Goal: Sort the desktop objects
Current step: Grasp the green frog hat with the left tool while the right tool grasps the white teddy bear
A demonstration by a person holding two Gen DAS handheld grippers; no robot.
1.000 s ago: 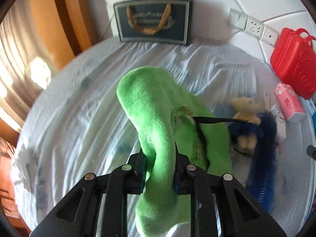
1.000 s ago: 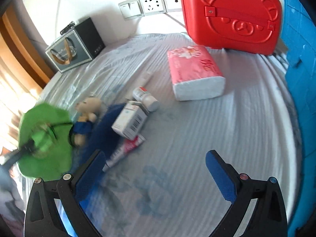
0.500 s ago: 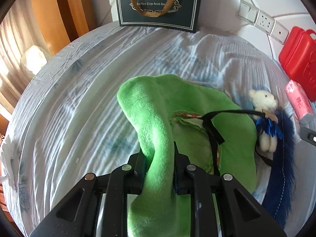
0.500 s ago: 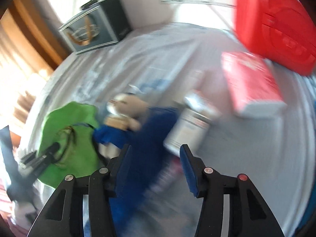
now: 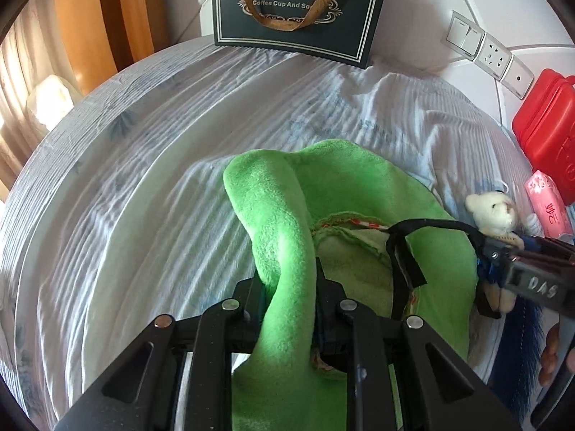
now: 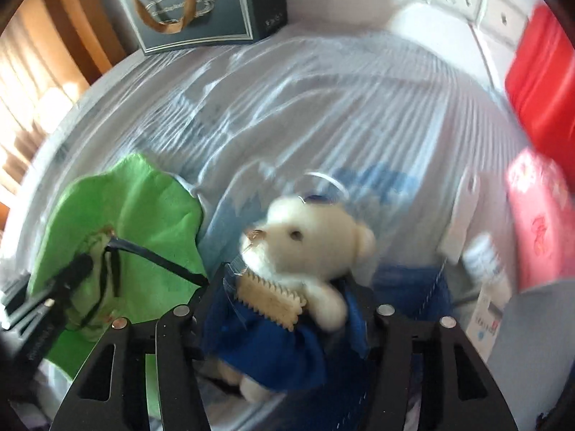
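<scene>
on the bedsheet (image 5: pixel 179 179) | left tongs (image 5: pixel 289 309) clamped on green hat (image 5: pixel 273 215) | right tongs (image 6: pixel 284 318) closing around toy bear (image 6: pixel 309 244)

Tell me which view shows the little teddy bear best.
The right wrist view: the teddy bear fills the centre, though blurred, between the right gripper jaws, which have just been closing. The left wrist view shows it small at the right edge, partly hidden.

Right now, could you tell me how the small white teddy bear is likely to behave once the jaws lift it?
The teddy bear looks plush, so it will probably squash and flop rather than stay stiff. It seems light for its size. Its fuzzy body and blue dress should resist slipping in the right gripper, whose jaws have just been closing around it.
</scene>
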